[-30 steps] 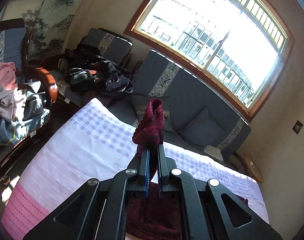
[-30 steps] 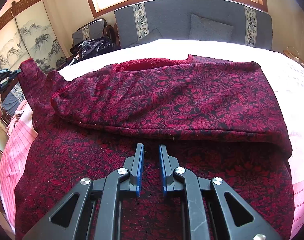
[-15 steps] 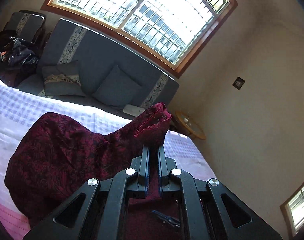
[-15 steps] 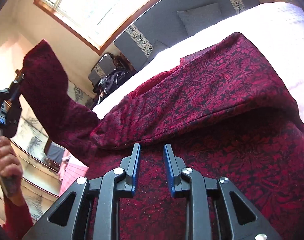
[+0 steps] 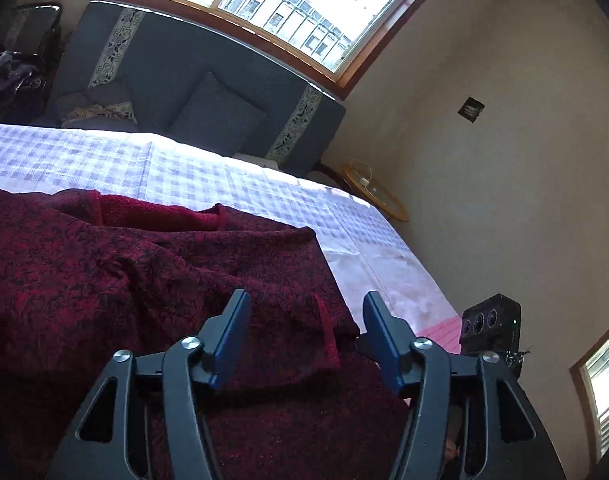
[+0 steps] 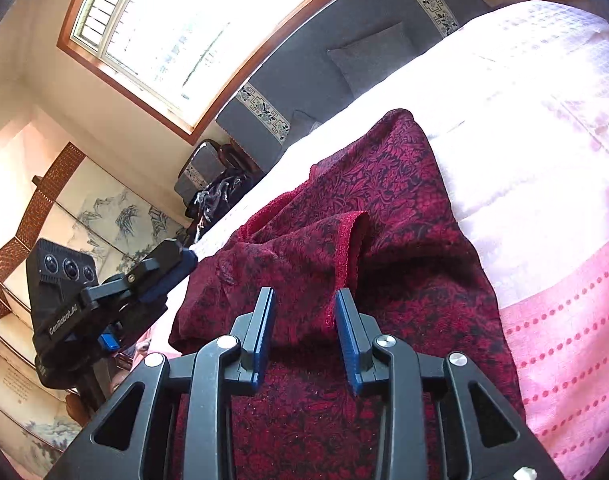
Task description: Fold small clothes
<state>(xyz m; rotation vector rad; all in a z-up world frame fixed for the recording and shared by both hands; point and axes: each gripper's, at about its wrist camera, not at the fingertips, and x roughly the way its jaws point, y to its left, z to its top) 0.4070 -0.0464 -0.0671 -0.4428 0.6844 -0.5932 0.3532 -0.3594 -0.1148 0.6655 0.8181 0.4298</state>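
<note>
Your left gripper (image 5: pixel 306 334) hangs with jaws apart over the garment (image 5: pixel 124 280), gripping nothing. On the bed (image 6: pixel 524 120), its folded sleeve cuff (image 6: pixel 350 240) lies just ahead of your right gripper (image 6: pixel 304 330), also parted, and nearer.

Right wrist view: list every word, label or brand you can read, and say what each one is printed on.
"GenRobot.AI", as best it reads: white print along the black body of the left claw, at the left of the right wrist view.
Calligraphy on the painted screen panel: too small to read.
Left wrist view: nothing legible; the dark plate on the wall is too blurred.
</note>
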